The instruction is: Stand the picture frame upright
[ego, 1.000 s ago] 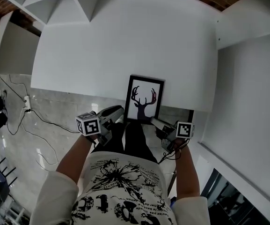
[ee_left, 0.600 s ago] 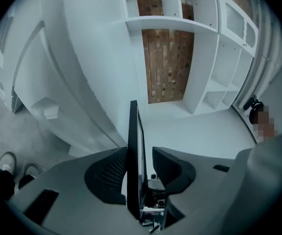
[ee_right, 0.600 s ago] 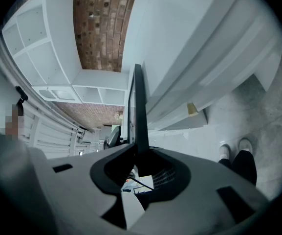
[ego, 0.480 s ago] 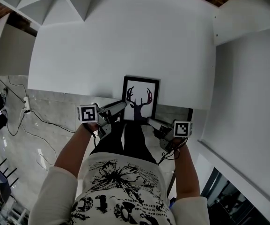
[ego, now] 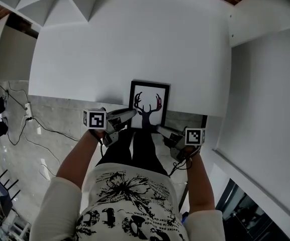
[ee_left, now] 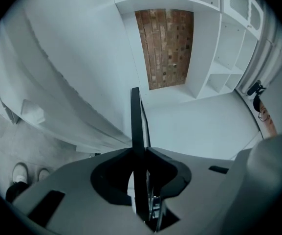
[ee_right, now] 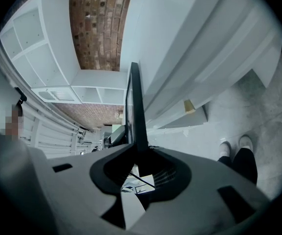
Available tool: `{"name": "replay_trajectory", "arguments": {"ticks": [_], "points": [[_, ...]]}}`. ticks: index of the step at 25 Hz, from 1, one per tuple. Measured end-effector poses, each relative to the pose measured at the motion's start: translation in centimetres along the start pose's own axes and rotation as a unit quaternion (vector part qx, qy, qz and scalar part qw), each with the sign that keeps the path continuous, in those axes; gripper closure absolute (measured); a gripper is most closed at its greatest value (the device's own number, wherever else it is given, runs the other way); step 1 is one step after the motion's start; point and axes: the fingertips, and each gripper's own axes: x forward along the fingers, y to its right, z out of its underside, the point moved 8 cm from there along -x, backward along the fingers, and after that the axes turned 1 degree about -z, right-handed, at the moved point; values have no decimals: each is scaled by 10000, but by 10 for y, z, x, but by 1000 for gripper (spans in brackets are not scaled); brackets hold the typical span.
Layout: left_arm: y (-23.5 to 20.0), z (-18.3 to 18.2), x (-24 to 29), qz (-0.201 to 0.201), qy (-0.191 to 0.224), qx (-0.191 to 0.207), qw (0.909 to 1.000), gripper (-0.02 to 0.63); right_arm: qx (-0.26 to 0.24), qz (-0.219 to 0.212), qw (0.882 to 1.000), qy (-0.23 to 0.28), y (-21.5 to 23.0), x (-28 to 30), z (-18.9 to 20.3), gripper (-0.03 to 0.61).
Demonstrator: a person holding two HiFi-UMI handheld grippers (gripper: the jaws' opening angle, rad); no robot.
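Picture frame (ego: 149,104) with a black border and a dark stag's head on white sits at the lower centre of the head view, at the near edge of the white bench (ego: 134,44), its printed face turned up toward the camera. Whether its lower edge rests on the bench cannot be told. Left tongs (ego: 130,112) reach in from the lower left to the frame's left side near its bottom corner. Right tongs (ego: 160,129) come in from the lower right to its bottom right corner.

In the left gripper view the frame's thin black edge runs straight up the middle, and the tongs pinch it between their pads, having just been closing on it. In the right gripper view the same edge-on black line rises between the pads, which are pressed onto it.

Each tool carries a marker cube, one (ego: 95,119) left of centre and one (ego: 195,136) right of centre. Below them are the person's bare forearms and a white shirt with black print (ego: 129,195). A cable (ego: 34,129) trails over the grey tiled floor at the left. A brick wall (ee_left: 167,48) shows between white shelves at the top of the left gripper view
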Motion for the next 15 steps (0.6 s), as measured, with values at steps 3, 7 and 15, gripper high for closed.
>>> {"name": "replay_trajectory", "arguments": {"ticks": [3,7,15], "points": [[0,2,1,-114,-85,59,9999,525,-149,130,9998,-52,3,-1,-1,480],[-1,2,1,-142,-141,59,9998,528,-756,637,9949,-217,11,-4,-8,421],[0,-2,3,-206,-276,167,9993,528,-1029,318,9939,-220,-3,-7,-51,410]]}}
